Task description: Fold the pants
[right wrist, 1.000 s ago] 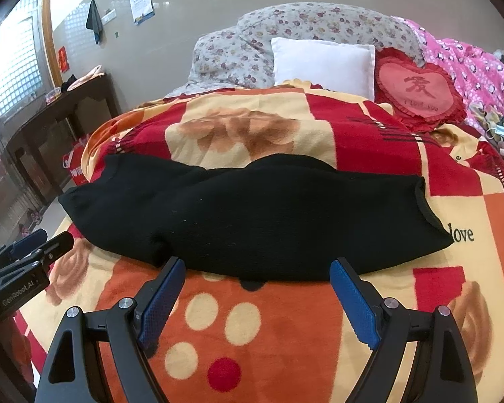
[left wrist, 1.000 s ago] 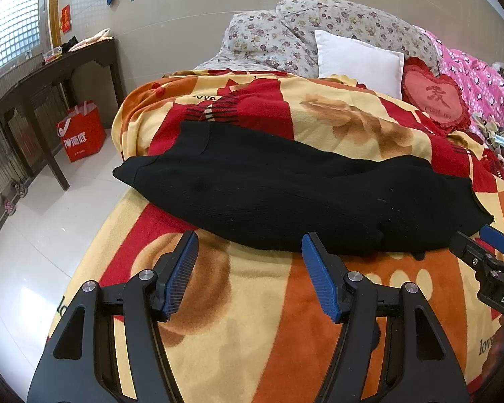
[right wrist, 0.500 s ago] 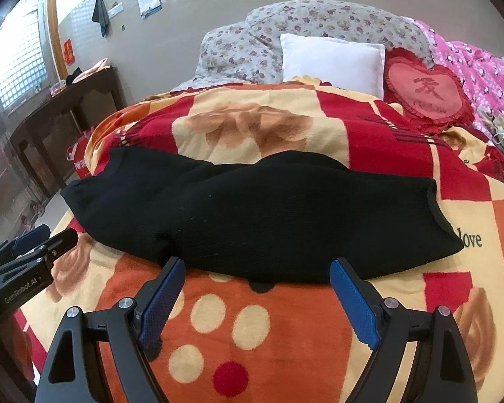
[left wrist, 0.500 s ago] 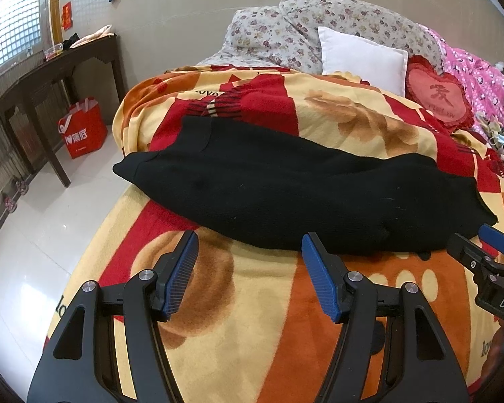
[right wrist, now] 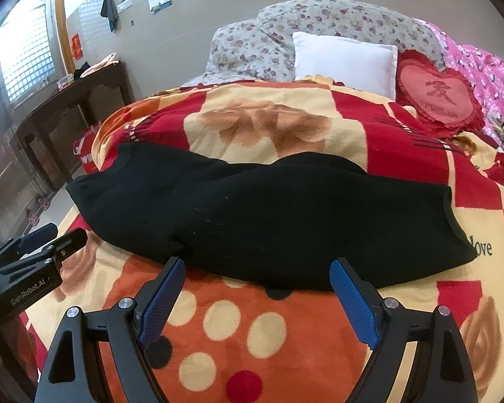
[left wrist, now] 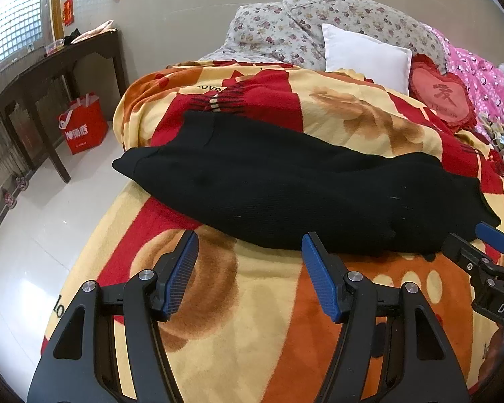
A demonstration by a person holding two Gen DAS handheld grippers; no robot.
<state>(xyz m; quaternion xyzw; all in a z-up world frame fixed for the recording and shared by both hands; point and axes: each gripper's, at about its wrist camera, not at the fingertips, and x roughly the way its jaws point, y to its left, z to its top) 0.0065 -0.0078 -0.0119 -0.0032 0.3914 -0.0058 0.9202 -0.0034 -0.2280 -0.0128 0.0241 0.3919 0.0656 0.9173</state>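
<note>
Black pants (left wrist: 285,188) (right wrist: 268,215) lie in a long band across a bed, on a red, orange and cream blanket (left wrist: 252,319) (right wrist: 238,336). My left gripper (left wrist: 248,245) hovers open just short of their near edge, nothing between its blue pads. My right gripper (right wrist: 257,268) also stands open at the near edge, further right along the pants, empty. Each gripper shows in the other's view: the right gripper (left wrist: 480,252) at the right edge, the left gripper (right wrist: 47,238) at the left edge.
Floral pillows (left wrist: 319,23), a white pillow (left wrist: 363,53) and a red heart cushion (left wrist: 440,97) lie at the head of the bed. A pink quilt (left wrist: 487,80) runs along the right. Left of the bed are shiny floor, a dark wooden table (left wrist: 50,77) and a red bag (left wrist: 82,124).
Both views have tilted slightly downward, so the pants sit a little lower in frame. Both grippers stay open and the pants lie unchanged.
</note>
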